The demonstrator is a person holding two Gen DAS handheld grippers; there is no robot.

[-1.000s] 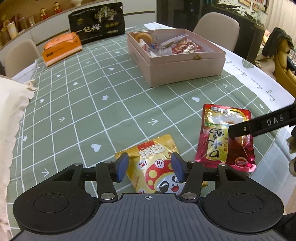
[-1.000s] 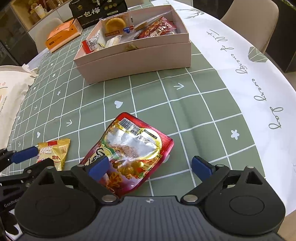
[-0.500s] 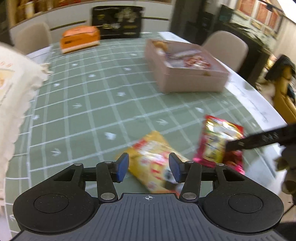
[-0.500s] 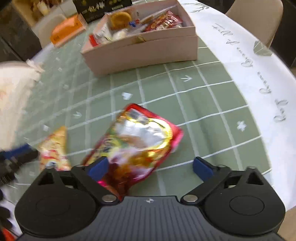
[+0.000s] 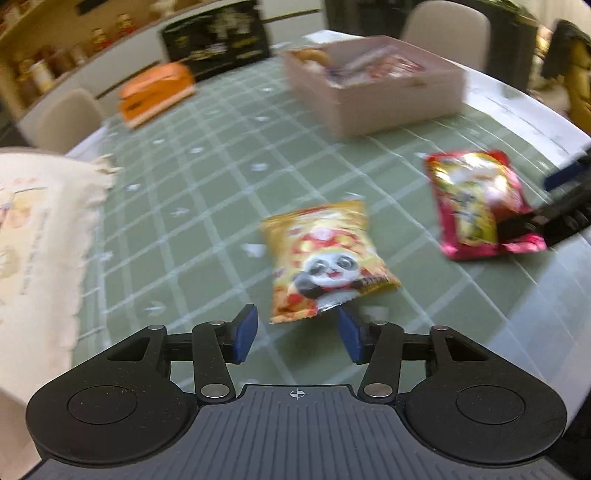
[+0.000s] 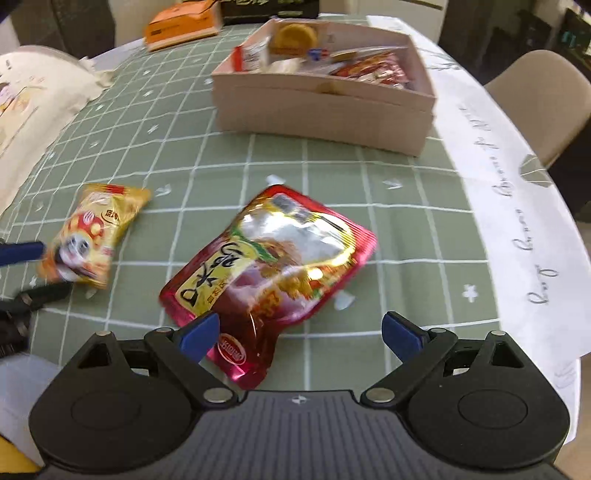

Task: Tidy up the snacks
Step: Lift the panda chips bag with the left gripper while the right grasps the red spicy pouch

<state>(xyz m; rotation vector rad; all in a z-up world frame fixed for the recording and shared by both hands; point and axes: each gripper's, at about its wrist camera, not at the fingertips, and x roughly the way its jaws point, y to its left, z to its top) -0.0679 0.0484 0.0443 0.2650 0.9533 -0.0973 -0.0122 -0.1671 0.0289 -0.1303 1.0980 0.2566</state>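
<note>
Left wrist view shows your left gripper (image 5: 297, 334) with its fingers (image 5: 243, 334) spread apart and holding nothing; the near corner of the yellow packet (image 5: 327, 260) lies just ahead of the gap, close to the right finger, though the blur hides whether they touch. That packet lies flat on the counter (image 5: 207, 206), with the red packet (image 5: 476, 203) to its right, well apart from it. At the right edge your right gripper (image 5: 554, 206) reaches over the near end of the red packet. Right wrist view gives you the right gripper (image 6: 301, 334) with fingers (image 6: 199, 332) set wide; the red packet's near end sits between them, pushed toward the left finger, with a clear gap to the right one, so nothing is pinched. The yellow packet (image 6: 94, 234) lies to the left, with your left gripper (image 6: 22, 273) at its near end. Far across the green grid cloth stands the pink box (image 6: 321, 107), open on top and holding several wrapped snacks. An orange box (image 6: 181, 26) lies farther back on the left, and a cream cloth (image 6: 29, 99) drapes over the counter's left side.
</note>
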